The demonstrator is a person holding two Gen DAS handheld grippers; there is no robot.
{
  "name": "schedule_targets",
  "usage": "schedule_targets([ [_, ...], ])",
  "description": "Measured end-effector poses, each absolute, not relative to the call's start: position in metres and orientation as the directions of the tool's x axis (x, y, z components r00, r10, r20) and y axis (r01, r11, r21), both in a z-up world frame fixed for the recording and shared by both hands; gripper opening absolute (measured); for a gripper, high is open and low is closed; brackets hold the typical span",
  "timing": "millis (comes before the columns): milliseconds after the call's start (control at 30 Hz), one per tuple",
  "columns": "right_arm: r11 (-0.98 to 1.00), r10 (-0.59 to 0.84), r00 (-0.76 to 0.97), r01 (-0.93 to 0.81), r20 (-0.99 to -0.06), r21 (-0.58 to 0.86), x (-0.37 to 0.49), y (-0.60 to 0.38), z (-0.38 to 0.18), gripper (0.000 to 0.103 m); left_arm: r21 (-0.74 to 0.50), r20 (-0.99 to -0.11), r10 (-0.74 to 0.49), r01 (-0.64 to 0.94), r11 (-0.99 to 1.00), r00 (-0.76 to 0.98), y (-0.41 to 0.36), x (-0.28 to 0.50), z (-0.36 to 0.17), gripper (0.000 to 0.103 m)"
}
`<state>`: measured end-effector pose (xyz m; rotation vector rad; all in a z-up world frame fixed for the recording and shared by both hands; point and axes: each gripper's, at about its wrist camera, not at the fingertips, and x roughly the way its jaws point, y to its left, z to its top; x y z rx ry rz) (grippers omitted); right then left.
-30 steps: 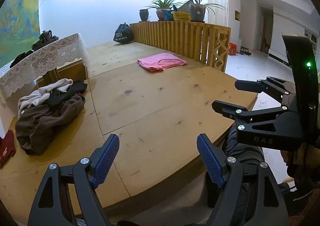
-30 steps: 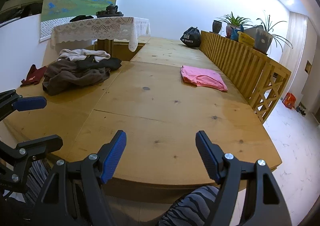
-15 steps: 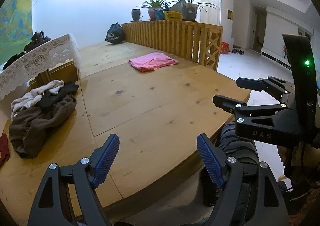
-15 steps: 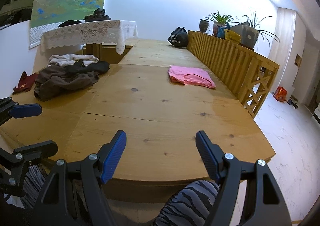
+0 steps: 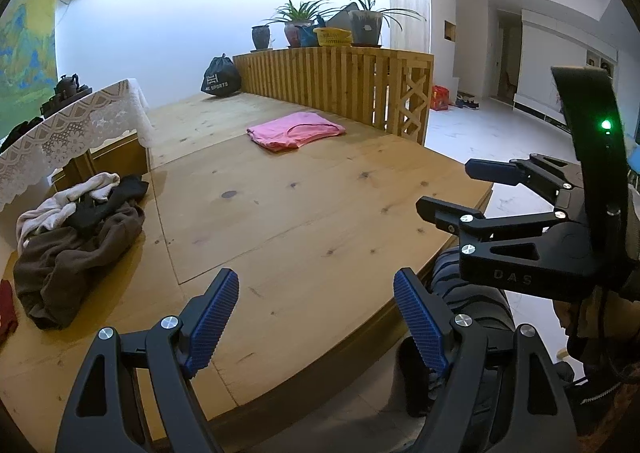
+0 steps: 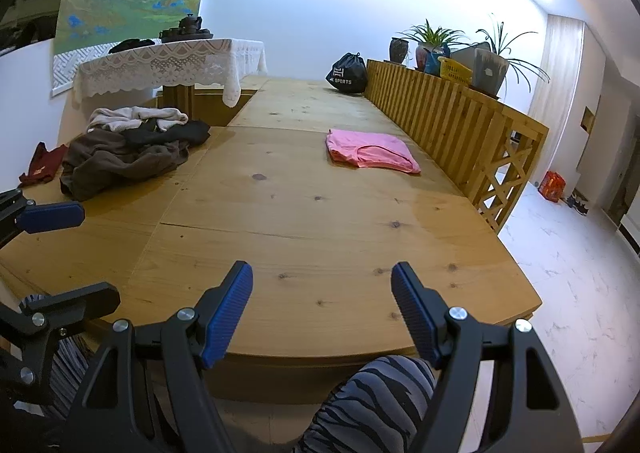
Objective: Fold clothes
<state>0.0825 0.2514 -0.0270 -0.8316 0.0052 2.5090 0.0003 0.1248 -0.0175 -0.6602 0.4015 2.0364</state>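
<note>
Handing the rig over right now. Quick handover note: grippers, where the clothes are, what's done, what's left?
Left hand-held gripper: open, empty, over the near edge of the wooden platform.
Right hand-held gripper: open, empty, also at the near edge.
Done: one pink folded shirt lies flat by the slatted wooden railing.
Left: the heap of unfolded clothes on the far left side, with a brown garment, a black one and a cream one on top, plus a dark red garment lying apart beside it.
Neither gripper is near the heap yet; probably go there next.

views: slight swing, sideways then back | clothes: unmoved
</note>
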Motion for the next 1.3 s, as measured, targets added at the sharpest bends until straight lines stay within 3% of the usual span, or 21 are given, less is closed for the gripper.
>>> schedule_targets([
  [400, -0.879, 0.446, -0.686, -0.457, -0.575, -0.137, 0.082, 0.25, -0.031, 0.071, 0.056, -0.541, 0.708, -0.86, -0.507, -0.453, 0.123, 0.012, -0.014, 0.076],
  [767, -0.888, 0.419, -0.678, -0.443, -0.603, -0.12, 0.08, 0.253, -0.038, 0.071, -0.018, -0.633, 0.638, -0.815, -0.579, -0.439, 0.125, -0.012, -0.024, 0.078],
  [1300, -0.889, 0.413, -0.675, -0.444, -0.611, -0.11, 0.08, 0.257, -0.041, 0.071, -0.012, -0.638, 0.638, -0.823, -0.568, -0.431, 0.127, -0.013, -0.025, 0.078],
])
